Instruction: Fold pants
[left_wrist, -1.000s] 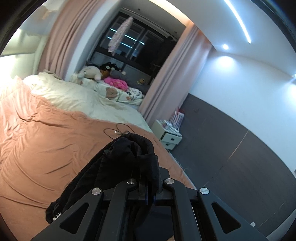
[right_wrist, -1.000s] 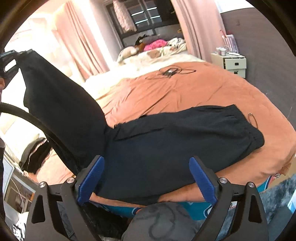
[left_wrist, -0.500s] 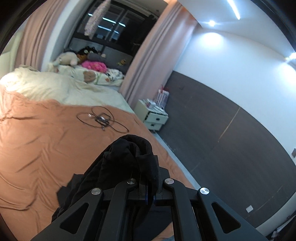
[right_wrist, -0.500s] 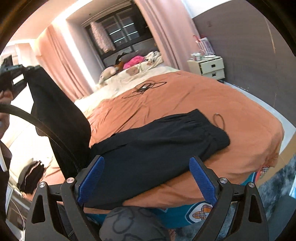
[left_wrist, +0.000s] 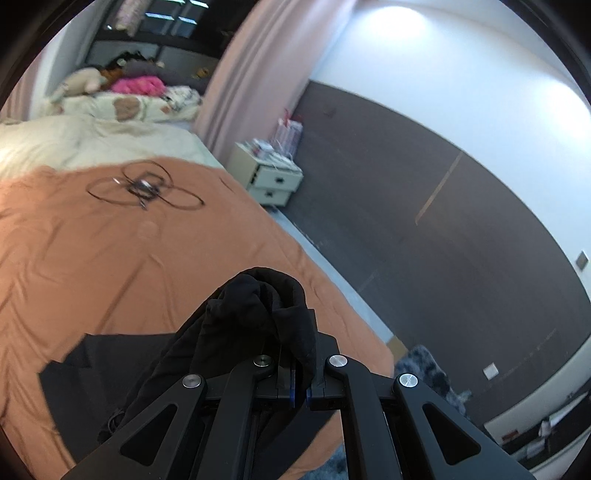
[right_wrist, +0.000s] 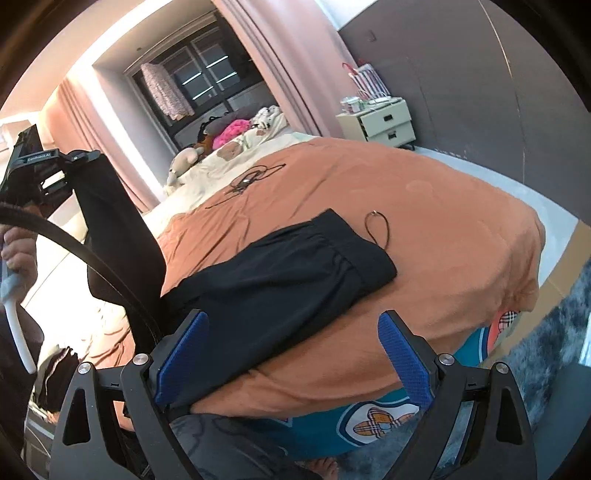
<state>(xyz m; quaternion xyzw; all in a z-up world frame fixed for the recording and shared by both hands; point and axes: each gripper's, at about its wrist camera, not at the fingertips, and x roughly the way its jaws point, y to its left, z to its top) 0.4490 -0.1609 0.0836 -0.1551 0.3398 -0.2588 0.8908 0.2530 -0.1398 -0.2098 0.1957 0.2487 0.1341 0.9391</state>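
A bedroom with pink curtains (left_wrist: 251, 74), a dark window and a grey lower wall. A wide bed (right_wrist: 461, 229) under an orange cover, cream bedding and soft toys (right_wrist: 184, 162) toward its head end. A cream nightstand (left_wrist: 271, 177) just beside the bed's far side, against the grey wall. A tangle of thin dark cable (left_wrist: 144, 186) lying on the orange cover, well apart from the foot edge.

Black pants (right_wrist: 280, 273) lying across the cover near the bed's foot edge, the elastic waistband toward the foot corner, with a small loop of cord (right_wrist: 376, 229) just beside it. One leg end lifted up from the cover, hanging in a long dark strip.

Left gripper (left_wrist: 301, 391), jaws pressed together on a bunched fold of the black fabric, the cloth spilling over and in front of them. Seen also from the right wrist view, high at the left edge, carrying the raised leg, with a hand (right_wrist: 16, 254) below on its handle.

Right gripper (right_wrist: 291, 358), jaws wide, blue pads (right_wrist: 404, 360) facing each other, nothing between them, hovering over the bed's foot edge before the pants.
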